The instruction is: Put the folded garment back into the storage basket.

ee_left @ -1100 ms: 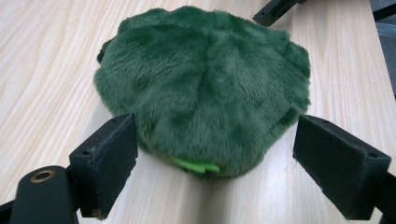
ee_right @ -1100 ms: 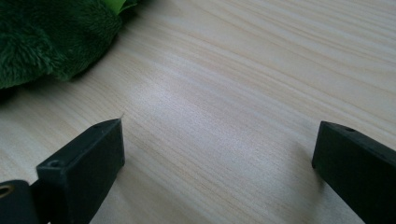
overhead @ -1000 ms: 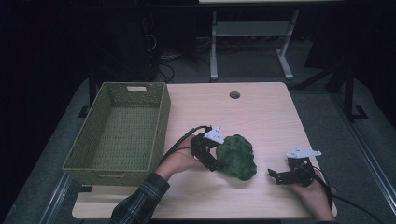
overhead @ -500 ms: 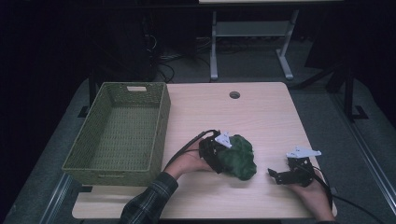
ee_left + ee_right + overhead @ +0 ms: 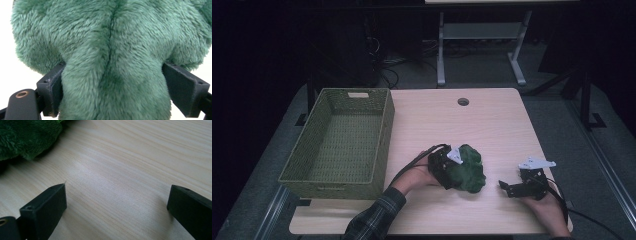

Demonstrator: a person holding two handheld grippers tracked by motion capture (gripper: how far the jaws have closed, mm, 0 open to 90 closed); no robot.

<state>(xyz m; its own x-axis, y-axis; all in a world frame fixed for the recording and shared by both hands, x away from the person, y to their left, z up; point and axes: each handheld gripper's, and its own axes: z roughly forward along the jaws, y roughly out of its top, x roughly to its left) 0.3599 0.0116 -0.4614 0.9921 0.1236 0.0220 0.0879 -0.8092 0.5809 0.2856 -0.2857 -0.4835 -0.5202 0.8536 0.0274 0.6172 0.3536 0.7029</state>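
As left tongs (image 5: 451,172) straddle plush (image 5: 467,169), jaws pressed into fur either side: clench firmly on narrow waist, lift straight before swinging. Plush lies on desk (image 5: 492,125), between both tongs. Right tongs (image 5: 511,188) gaping, idle, holding nothing. Basket (image 5: 343,140) beyond left tongs, rim high; clear it.

- A lab or recording room, dark around one lit pale wood bench (image 5: 492,130) with a cable hole (image 5: 463,101).
- Grey carpet (image 5: 557,107), loose cables (image 5: 387,75) and a white metal stand (image 5: 479,47) behind it.
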